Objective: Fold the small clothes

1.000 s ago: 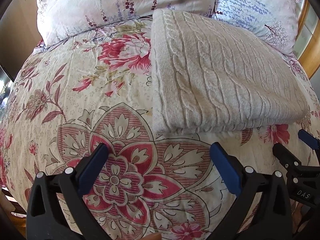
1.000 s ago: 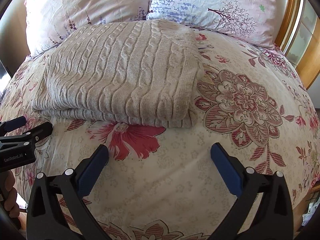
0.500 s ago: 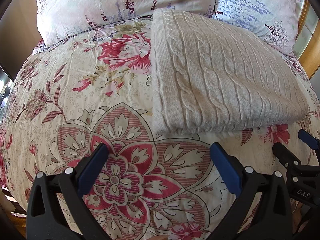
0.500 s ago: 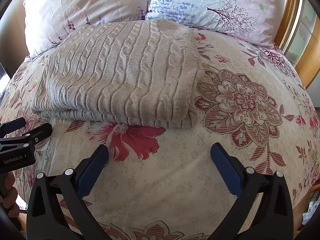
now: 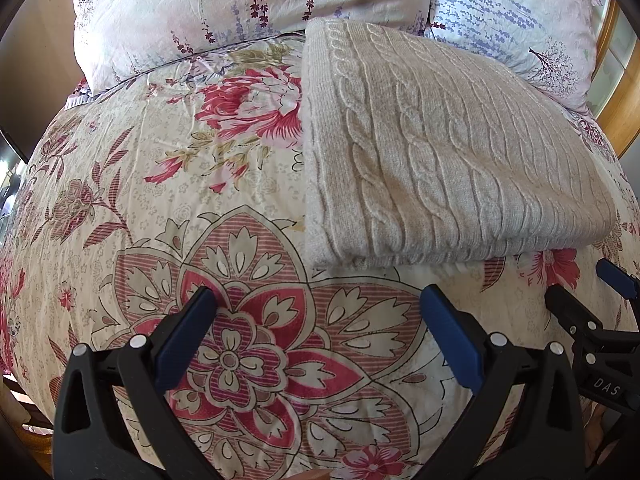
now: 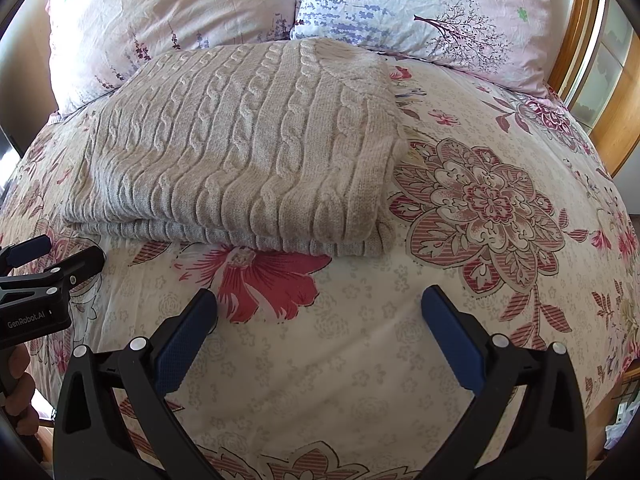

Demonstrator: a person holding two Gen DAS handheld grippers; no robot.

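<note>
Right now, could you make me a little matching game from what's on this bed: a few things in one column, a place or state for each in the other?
Things:
1. knit sweater
2. left gripper
3. pillows
4. red flower

Places or states:
A. at the head of the bed
B. folded, lying on the bedspread
C. printed just in front of the sweater's near edge
D. open, holding nothing

Pairs: 1-B, 2-D, 3-A, 4-C
</note>
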